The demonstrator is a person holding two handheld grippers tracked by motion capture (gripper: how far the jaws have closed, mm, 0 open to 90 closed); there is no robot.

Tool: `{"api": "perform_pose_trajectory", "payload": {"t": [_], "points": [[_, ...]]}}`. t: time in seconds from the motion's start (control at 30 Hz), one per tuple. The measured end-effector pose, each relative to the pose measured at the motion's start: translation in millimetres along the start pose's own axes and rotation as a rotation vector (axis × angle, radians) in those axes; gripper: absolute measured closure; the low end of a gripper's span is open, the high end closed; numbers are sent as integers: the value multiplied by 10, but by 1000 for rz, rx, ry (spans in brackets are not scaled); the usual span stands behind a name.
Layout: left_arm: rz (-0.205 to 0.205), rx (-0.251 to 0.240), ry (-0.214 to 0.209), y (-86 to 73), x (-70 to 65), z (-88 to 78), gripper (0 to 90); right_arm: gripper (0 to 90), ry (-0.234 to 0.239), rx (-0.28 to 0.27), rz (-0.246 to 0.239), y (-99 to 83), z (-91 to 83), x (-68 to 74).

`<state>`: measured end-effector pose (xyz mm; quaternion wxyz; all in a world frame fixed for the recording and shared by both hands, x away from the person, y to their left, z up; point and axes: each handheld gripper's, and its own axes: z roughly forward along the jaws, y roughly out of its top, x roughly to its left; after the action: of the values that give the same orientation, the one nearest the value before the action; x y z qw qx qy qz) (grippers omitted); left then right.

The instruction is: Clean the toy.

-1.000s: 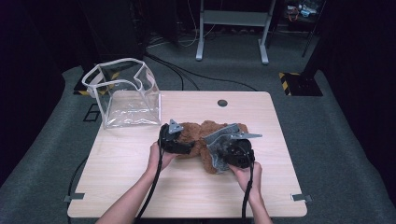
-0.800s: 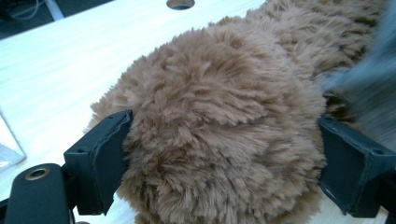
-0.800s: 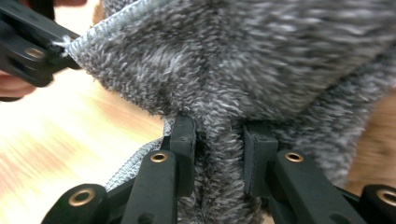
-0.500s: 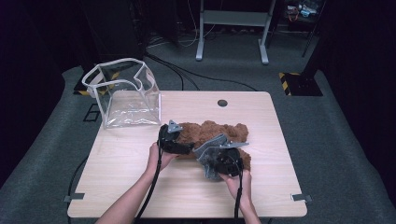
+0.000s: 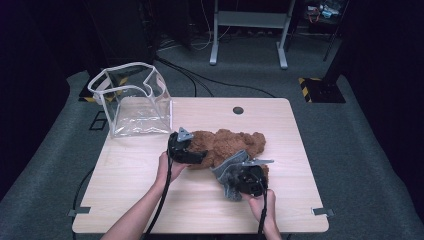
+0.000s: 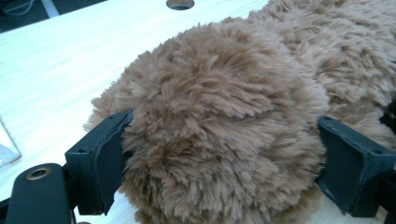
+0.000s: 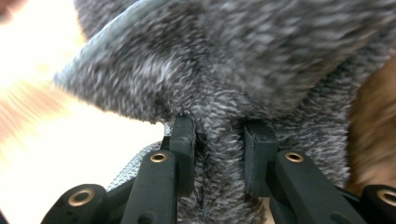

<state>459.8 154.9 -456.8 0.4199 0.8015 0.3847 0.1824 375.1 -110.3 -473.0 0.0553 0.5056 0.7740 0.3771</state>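
The grey knit cloth (image 7: 224, 70) is blurred and cut off

Brown plush toy (image 5: 227, 145) (grey knit garment (image 5: 227, 176) attached) lies mid-table.

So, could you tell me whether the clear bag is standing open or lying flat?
Standing open: the clear bag sits upright on the table, its white-edged mouth gaping upward.

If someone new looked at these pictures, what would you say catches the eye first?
Probably the brown plush toy lying mid-table, with both grippers on it. The left gripper straddles a rounded furry part of it, jaws wide, while the right gripper is shut on a fold of grey knitted fabric at the toy's near side. Next comes the clear plastic bag standing open at the table's far left corner.
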Motion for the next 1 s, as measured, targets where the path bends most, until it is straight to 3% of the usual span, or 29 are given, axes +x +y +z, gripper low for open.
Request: {"api": "perform_pose_trajectory", "payload": {"t": [0.13,0.27,0.43,0.53,0.63,0.77,0.83,1.0], "points": [[-9,-13,-5,23,29,-30,131,695,-23,-86,-9,227,-143,4],[-3,-26,3,53,43,-86,137,694,-56,-54,-14,352,28,-57],[-23,-26,3,45,138,-140,136,694,-53,-22,-9,183,160,-46],[-38,-22,-3,39,158,-121,134,694,-49,25,4,42,212,-35],[-53,-25,-2,31,169,-112,133,696,-46,49,-13,-78,245,-48],[-54,-36,6,34,179,-130,133,696,-54,57,-31,-92,164,-31],[-55,-38,9,34,183,-139,134,696,-48,28,-17,-51,64,-4],[-65,-29,2,24,191,-117,139,696,-27,-51,-44,192,-140,120]]}}
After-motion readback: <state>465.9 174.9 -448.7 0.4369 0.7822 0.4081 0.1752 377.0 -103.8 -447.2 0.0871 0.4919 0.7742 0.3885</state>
